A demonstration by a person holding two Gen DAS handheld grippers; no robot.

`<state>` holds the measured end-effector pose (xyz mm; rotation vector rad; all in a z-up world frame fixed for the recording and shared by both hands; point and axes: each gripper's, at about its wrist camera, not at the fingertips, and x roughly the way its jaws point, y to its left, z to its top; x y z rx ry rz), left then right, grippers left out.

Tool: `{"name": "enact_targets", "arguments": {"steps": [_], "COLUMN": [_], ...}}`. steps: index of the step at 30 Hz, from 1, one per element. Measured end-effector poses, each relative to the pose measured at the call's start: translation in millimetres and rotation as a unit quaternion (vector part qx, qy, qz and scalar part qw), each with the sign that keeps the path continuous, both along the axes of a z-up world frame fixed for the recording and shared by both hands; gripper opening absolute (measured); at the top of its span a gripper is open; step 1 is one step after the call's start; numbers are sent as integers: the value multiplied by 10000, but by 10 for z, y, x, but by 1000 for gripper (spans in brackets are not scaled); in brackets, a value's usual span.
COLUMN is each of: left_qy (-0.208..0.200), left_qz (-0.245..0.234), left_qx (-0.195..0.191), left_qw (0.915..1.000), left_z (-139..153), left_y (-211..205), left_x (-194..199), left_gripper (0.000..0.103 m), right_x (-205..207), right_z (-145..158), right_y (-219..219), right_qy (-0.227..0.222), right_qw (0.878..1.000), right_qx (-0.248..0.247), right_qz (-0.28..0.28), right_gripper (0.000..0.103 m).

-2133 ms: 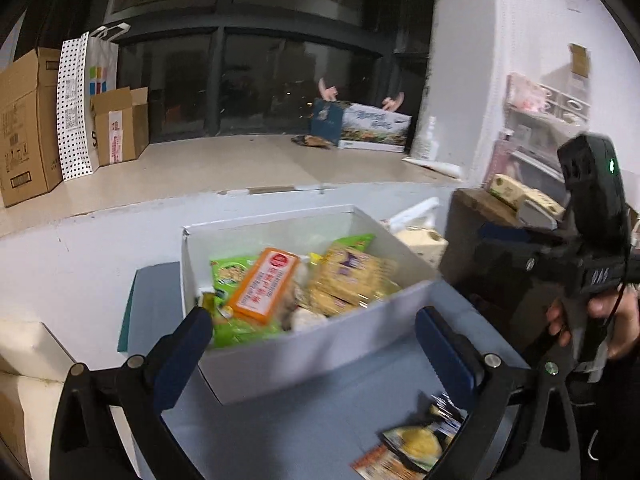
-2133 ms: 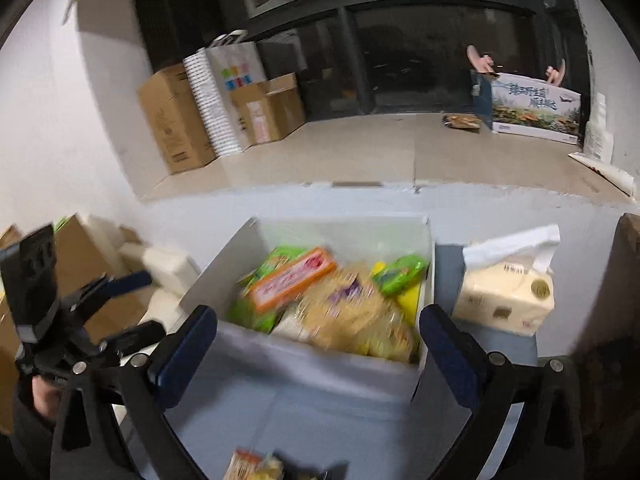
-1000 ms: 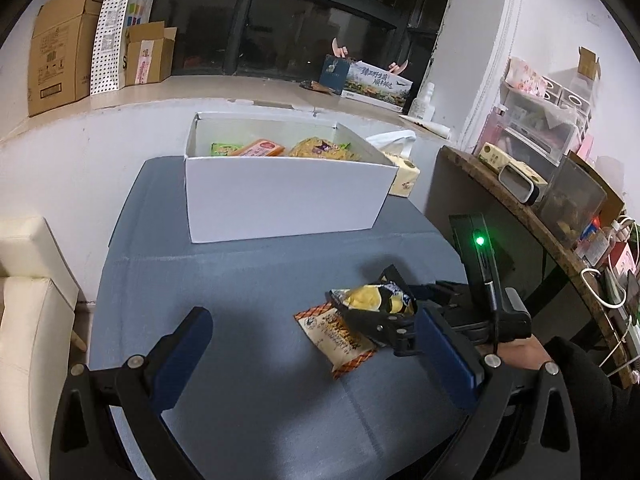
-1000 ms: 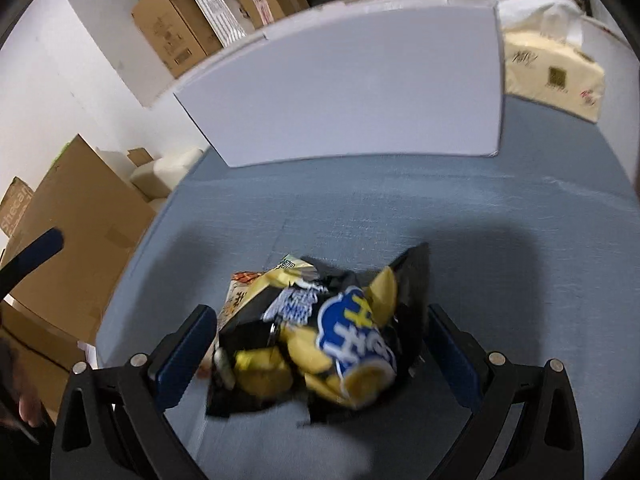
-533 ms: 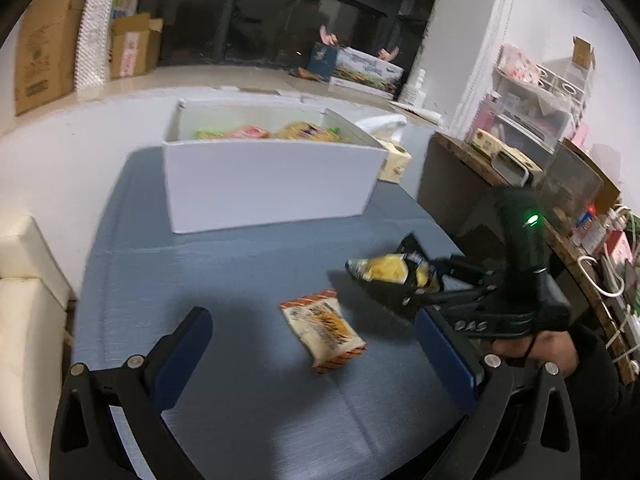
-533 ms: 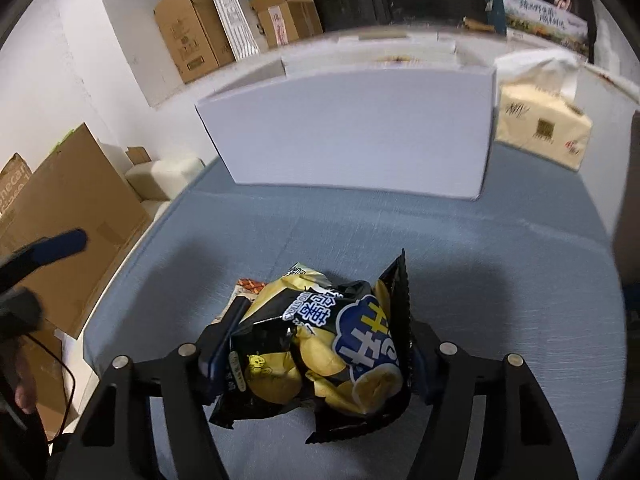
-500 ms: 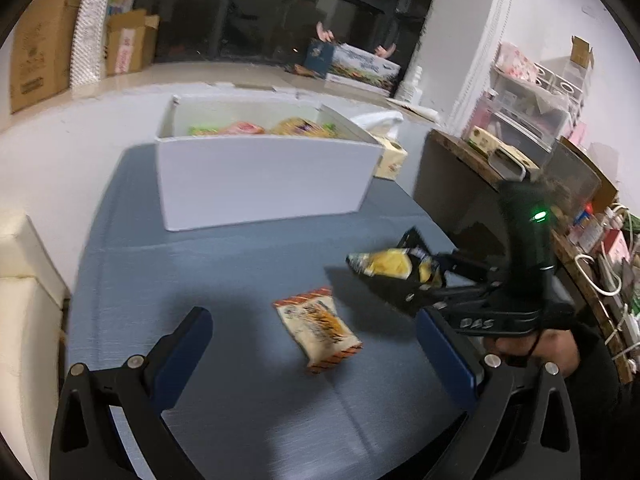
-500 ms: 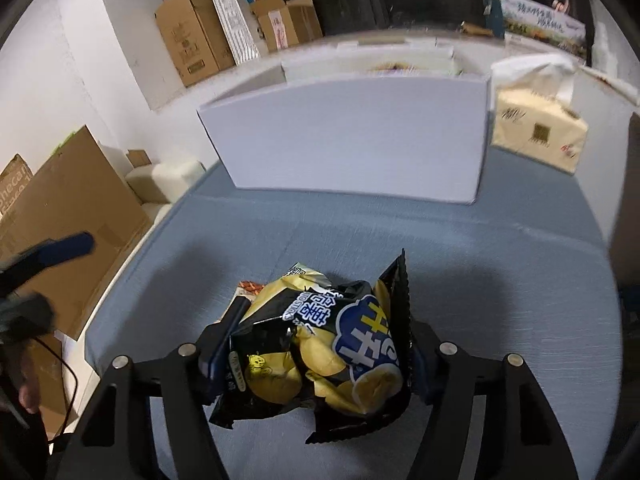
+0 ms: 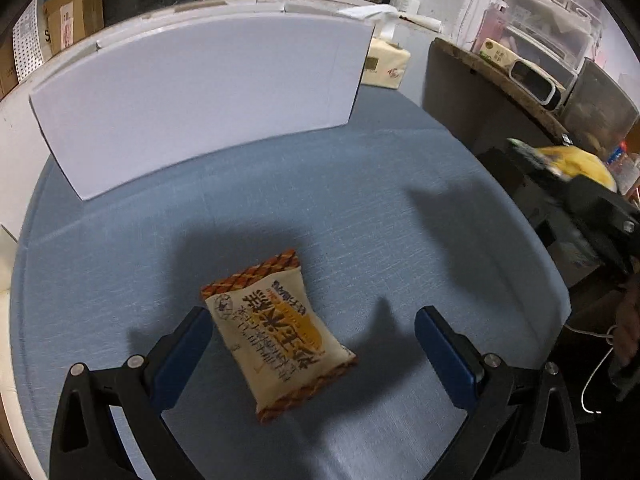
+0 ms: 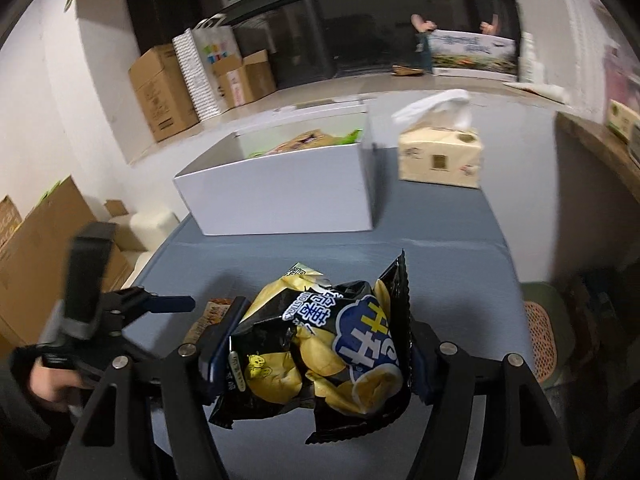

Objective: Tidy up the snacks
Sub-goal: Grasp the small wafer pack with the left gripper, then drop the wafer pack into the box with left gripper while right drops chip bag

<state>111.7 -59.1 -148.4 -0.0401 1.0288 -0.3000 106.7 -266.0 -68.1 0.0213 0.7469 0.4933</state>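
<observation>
The chip bag (image 10: pixel 320 344) hung clamped in the right gripper (image 10: pixel 316 354) above the blue table (image 10: pixel 440 264), presumably bound for the white box (image 10: pixel 280 196). The left gripper (image 9: pixel 312 344), jaws apart, straddled the cracker packet (image 9: pixel 276 332) lying there.

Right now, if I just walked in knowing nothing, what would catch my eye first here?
Probably the black-and-yellow chip bag, clamped in the right gripper and held above the blue table. Next, the orange snack packet lying flat on the table between the open left gripper's fingers. Behind stands a white box with snacks inside, a tissue box beside it.
</observation>
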Motion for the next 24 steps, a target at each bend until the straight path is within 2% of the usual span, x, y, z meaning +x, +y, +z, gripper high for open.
{"name": "enact_targets", "arguments": {"steps": [6,7,8,9,13,19,22,24], "left_qy": [22,-40,-128,-170,-436,-1048,-1334,-1489], "left_qz": [-59,-52,-37,-49,69,208,167,251], "left_qx": [218,269,356,347,23,-412,-867,-948], "left_qw": [9997,9996,9993,9992,9990,9934,9871,9840], "left_z": [-71,-52,-27,-6,98,506,722,883], "left_y": [-33,-21,-9,13,200,503,639,724], "left_x": [-81,-113,-141,-166,-307,-539,-465,-332], "left_gripper": [99,85,58,53,52,52,52,52], "right_x": [-29,-31,-34,-37,-50,-39,48,123], "right_z": [-71,-79,-85,-91,-125,-142,-118,-56], "right_y": [-99,-98,-93,-76,28,176,267,324], "right_qy": [126,140,146,151,164,144,133,80], "right_qw": [9998,9998,9998,9998,9999,9998,9996,9995], "right_qx": [21,41,43,35,-24,1,90,149], "right_qz": [-136,-134,-123,-104,33,171,225,263], "right_gripper": [73,73,73,73,73,73,73,73]}}
